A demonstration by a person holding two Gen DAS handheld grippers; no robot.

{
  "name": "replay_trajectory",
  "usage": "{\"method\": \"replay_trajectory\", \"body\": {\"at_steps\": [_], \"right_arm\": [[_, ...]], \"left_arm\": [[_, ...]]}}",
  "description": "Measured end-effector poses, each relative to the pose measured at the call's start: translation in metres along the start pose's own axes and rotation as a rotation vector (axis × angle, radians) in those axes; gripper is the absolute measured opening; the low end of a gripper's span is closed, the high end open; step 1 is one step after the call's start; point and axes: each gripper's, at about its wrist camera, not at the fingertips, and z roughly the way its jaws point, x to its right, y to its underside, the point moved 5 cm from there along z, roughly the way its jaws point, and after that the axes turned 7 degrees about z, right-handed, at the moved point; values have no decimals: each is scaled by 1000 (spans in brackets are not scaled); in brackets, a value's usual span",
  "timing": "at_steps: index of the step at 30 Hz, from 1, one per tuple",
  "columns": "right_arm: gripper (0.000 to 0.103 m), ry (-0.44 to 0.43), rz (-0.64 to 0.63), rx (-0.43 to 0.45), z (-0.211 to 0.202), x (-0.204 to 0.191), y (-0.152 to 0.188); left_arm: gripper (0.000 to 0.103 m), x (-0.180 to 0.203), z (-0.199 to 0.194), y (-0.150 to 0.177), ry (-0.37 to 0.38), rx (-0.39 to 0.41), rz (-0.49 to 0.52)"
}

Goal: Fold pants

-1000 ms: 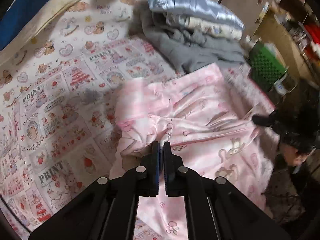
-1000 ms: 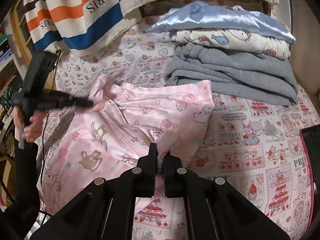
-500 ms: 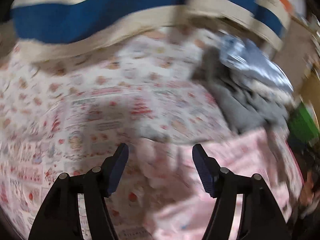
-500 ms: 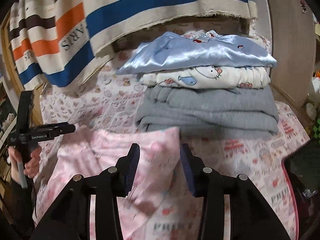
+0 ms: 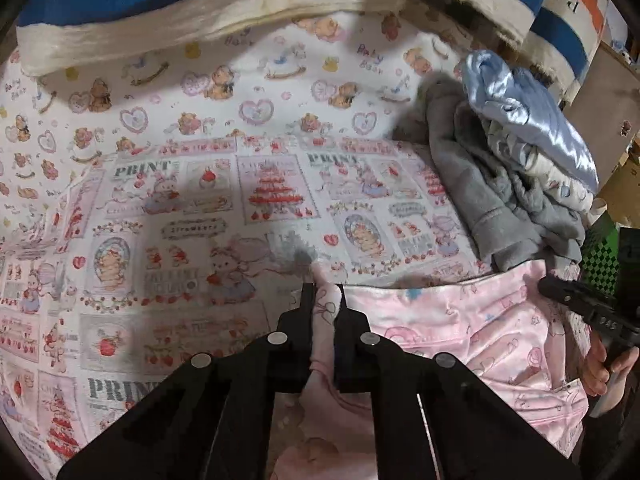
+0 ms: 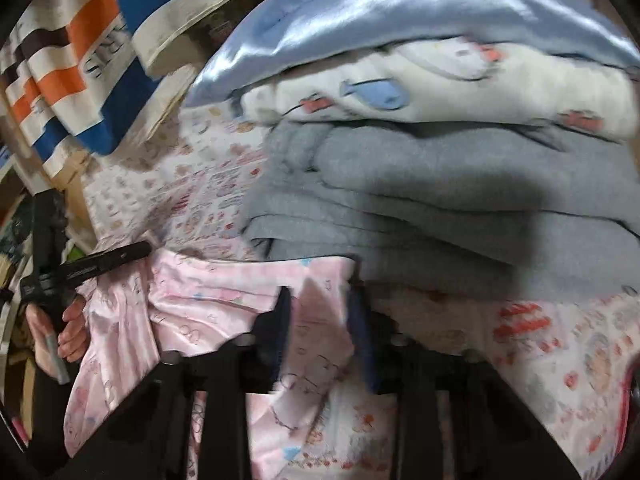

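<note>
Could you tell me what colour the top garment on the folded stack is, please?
Shiny light blue top garment; the right wrist view shows it best.

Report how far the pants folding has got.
Done: the pink pants lie at least partly doubled over on the printed sheet, their far edge close to the stack of folded clothes.
In hand: the left gripper is shut on a bunched corner; the right gripper has the other corner between its fingers, too blurred to call closed.
Left: probably another fold, smoothing, then stacking.
</note>
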Motion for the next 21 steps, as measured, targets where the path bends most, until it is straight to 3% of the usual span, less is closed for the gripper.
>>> {"method": "replay_trajectory", "body": {"at_steps": [1, 8, 14, 21], "right_arm": [[5, 2, -10, -1, 2, -3, -1], [4, 5, -98, 84, -9, -37, -12], [4, -15, -161, 186, -25, -83, -38], [4, -9, -202, 201, 11, -132, -71]], "left_arm": [[5, 0, -4, -3, -9, 19, 5], [5, -13, -60, -17, -44, 181, -40], [4, -39, -107, -24, -195, 320, -86], [5, -93, -105, -22, -351, 323, -173]]}}
